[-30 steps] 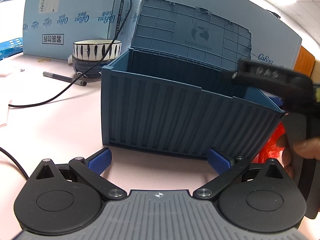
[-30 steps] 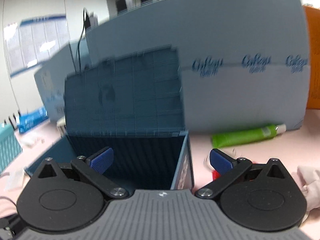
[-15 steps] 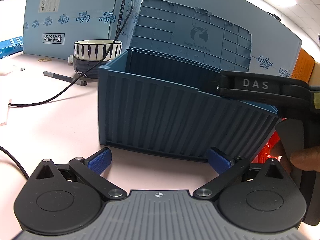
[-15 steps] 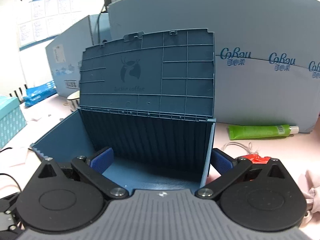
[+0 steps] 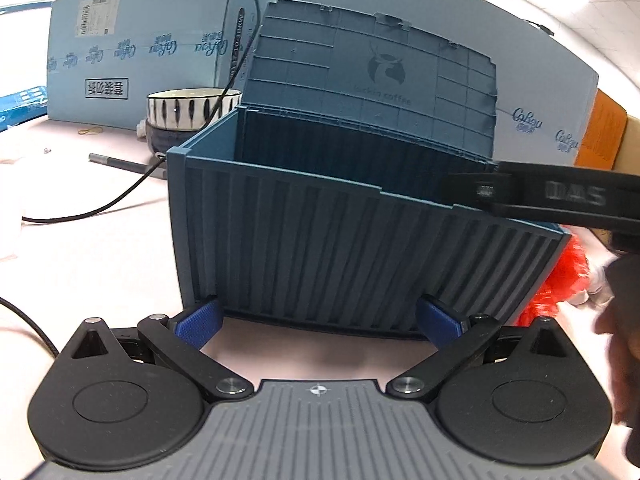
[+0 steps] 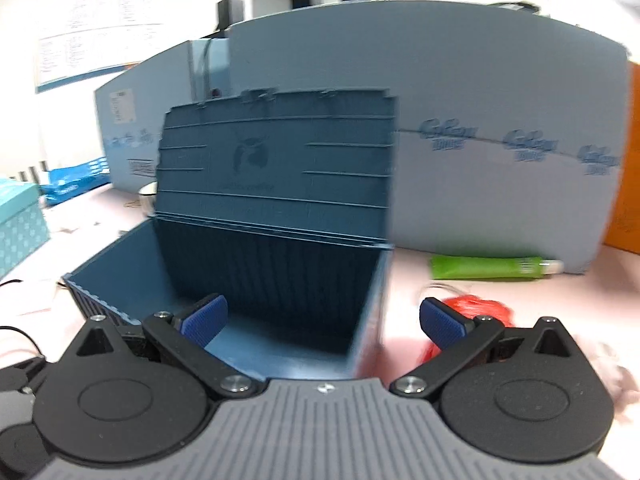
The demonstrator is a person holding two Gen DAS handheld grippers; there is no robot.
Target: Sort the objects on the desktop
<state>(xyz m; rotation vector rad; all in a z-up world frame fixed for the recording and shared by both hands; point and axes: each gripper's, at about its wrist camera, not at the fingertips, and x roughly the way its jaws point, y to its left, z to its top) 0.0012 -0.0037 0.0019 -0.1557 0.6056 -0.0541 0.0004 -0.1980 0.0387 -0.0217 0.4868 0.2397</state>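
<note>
A dark blue container-style storage box [image 5: 360,248] stands on the pink desk with its lid [image 5: 372,76] raised upright. My left gripper [image 5: 318,320] is open and empty, its fingertips close against the box's front wall. My right gripper [image 6: 322,320] is open and empty above the box's right front corner, looking into the box [image 6: 280,280], whose visible inside holds nothing. The right gripper's body also shows in the left wrist view [image 5: 560,200] over the box's right rim. A red mesh item [image 6: 476,312] lies right of the box, and a green tube [image 6: 492,266] beyond it.
Stacked bowls [image 5: 188,116], a grey pen [image 5: 124,164] and a black cable [image 5: 100,208] lie left of the box. Blue cardboard panels [image 6: 500,160] wall off the back. A teal box [image 6: 20,220] stands far left. A pale cloth [image 6: 616,376] lies at the right.
My left gripper has moved closer to the box's front wall. My right gripper has shifted right and back, from over the box's inside to its right front corner.
</note>
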